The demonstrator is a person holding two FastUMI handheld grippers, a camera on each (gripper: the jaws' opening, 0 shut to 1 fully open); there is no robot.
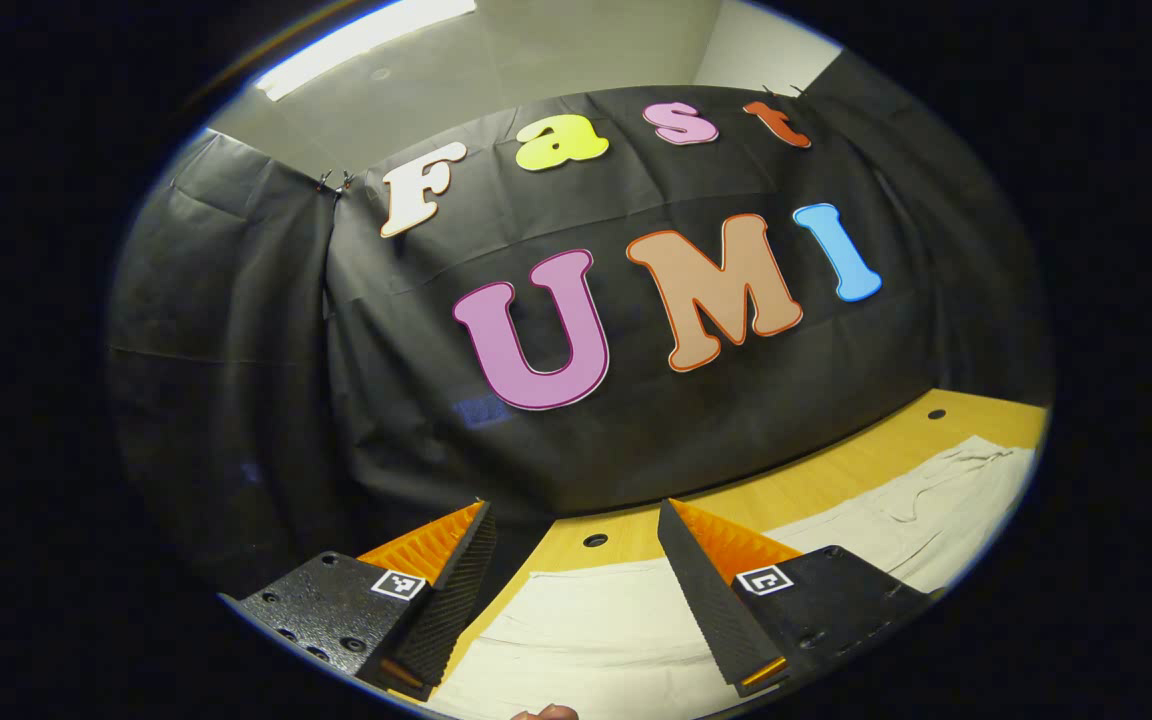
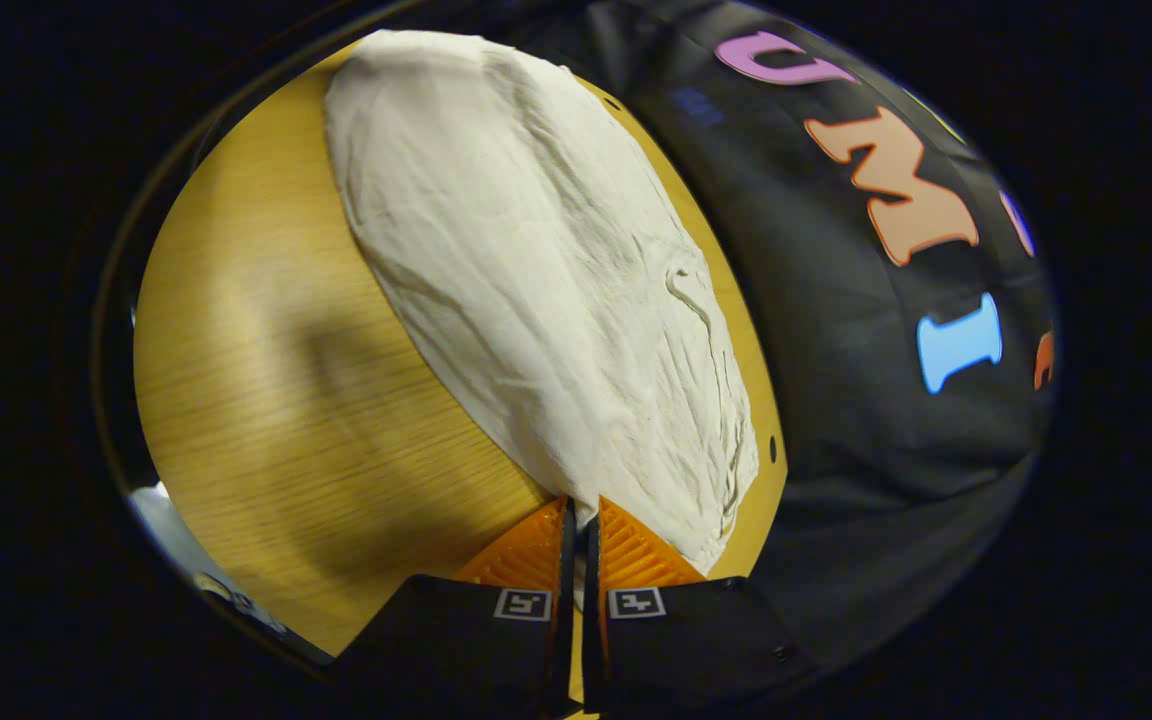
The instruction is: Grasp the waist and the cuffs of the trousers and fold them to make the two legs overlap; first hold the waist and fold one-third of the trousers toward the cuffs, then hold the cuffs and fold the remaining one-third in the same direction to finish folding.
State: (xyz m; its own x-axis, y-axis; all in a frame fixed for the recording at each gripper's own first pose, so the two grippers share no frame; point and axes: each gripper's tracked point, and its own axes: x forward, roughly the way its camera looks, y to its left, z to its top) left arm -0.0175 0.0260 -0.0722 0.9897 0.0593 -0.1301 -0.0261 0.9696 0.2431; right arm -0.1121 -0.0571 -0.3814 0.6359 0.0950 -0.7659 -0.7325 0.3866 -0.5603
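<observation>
The trousers [image 2: 536,270] run past the top edge of the right gripper view, so their far end is cut off. In the left gripper view the left gripper [image 1: 576,520] hides part of the cloth.

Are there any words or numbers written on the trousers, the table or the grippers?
Trousers: no writing to be seen.
Table: no writing, just wood grain.
Left gripper and right gripper: each finger carries a small square marker, a black-and-white pattern, not a word or number.
Small bluish patch on the wall cloth: too blurred to read.
</observation>
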